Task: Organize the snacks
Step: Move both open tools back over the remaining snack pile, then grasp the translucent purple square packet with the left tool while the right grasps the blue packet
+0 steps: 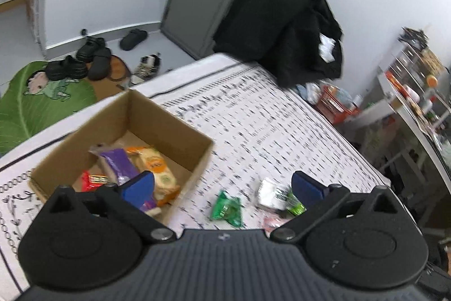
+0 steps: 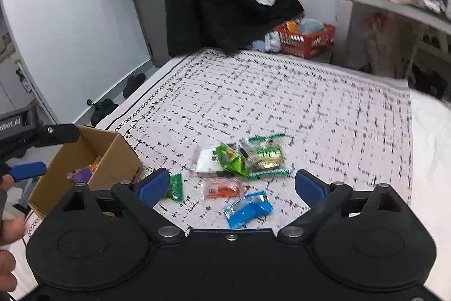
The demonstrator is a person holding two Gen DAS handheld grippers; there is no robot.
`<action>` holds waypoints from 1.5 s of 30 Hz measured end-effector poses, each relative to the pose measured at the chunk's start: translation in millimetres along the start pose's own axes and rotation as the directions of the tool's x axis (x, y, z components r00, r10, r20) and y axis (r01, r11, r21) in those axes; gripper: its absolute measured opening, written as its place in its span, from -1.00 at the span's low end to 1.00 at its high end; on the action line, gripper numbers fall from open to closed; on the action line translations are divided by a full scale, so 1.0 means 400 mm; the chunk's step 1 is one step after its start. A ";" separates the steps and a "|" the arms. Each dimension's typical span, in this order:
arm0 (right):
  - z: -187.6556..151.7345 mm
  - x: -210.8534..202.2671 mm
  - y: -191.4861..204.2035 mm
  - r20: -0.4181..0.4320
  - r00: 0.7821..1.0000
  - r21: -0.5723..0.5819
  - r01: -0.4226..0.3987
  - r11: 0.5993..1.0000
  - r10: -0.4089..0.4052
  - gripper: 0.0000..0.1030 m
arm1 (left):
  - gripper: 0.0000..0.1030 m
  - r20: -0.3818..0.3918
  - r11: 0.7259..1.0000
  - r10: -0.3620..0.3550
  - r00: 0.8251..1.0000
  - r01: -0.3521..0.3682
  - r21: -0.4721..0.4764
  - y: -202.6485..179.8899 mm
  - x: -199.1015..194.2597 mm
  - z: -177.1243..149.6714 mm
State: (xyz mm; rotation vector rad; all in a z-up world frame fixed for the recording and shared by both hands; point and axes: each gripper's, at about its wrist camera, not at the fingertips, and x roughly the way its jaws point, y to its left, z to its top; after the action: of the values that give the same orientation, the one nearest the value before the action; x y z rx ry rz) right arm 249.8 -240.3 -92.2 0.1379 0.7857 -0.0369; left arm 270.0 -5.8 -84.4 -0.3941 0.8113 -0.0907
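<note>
1. On the far left sits the cardboard box [image 1: 121,137]. It is open on top and already has a purple packet [image 1: 119,164], a red packet [image 1: 93,180] and an orange and white packet [image 1: 156,168] inside.
2. The left tool [image 1: 222,185] hangs by the box with its blue pads spread wide and nothing between them.
3. Next, on the patterned bed cover [image 2: 282,92], lie the loose snacks: a small green packet [image 2: 175,187], a white packet [image 2: 207,161], a pink packet [image 2: 224,189], a blue packet [image 2: 248,209] and a green-edged clear packet [image 2: 267,157].
4. The right tool [image 2: 232,185] is spread wide and empty above them.
5. I think the blue packet is nearest. Come straight down, pinch it by its middle, lift it clear, then drop it over the box.
6. Take one packet only, as some overlap.
</note>
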 end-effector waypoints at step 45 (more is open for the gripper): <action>-0.113 0.258 -0.190 -0.207 0.954 0.267 -0.159 0.951 0.218 0.17 | 0.67 -0.116 0.938 0.346 0.931 -0.347 0.013 -0.076 0.233 -0.279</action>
State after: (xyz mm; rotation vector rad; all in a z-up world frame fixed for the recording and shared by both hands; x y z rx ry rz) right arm 284.6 -307.5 -205.0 0.4619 0.9993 0.0657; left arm 255.9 -89.3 -206.1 -0.2488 0.9860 0.2221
